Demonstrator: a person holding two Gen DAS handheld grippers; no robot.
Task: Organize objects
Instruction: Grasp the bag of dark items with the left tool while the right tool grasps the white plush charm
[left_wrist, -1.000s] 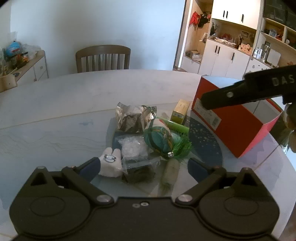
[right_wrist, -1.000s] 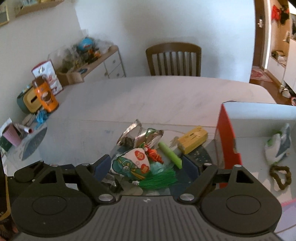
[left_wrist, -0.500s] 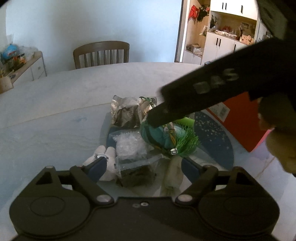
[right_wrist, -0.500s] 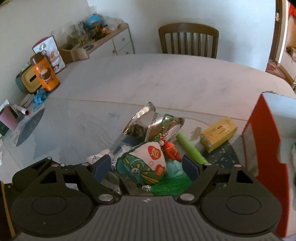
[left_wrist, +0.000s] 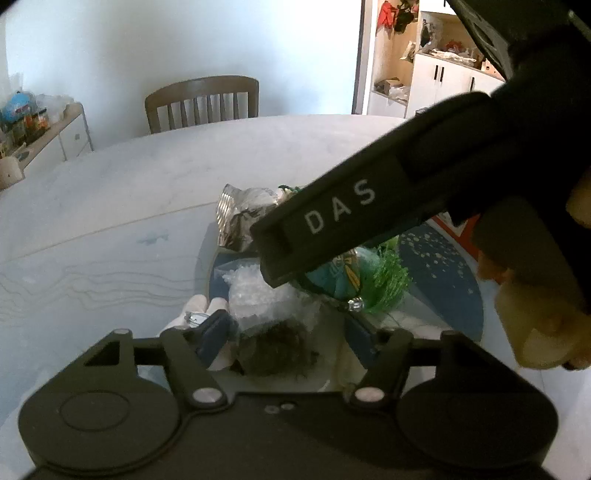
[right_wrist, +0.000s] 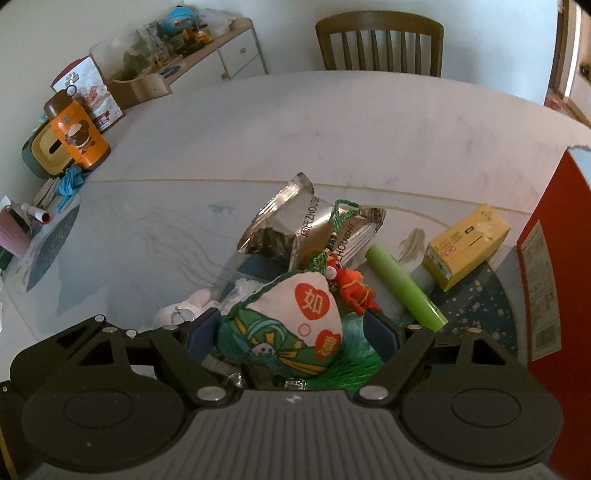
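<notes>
Both pads of the right hand-held gripper (right_wrist: 291, 332), spread apart, flank the plush charm (right_wrist: 284, 332).

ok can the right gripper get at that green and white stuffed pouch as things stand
Probably yes. The right gripper is open, its fingers flank the stuffed pouch, and nothing lies across it.

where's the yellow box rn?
Right wrist view, right side: the yellow box lies on the table between the green tube and the red box.
</notes>
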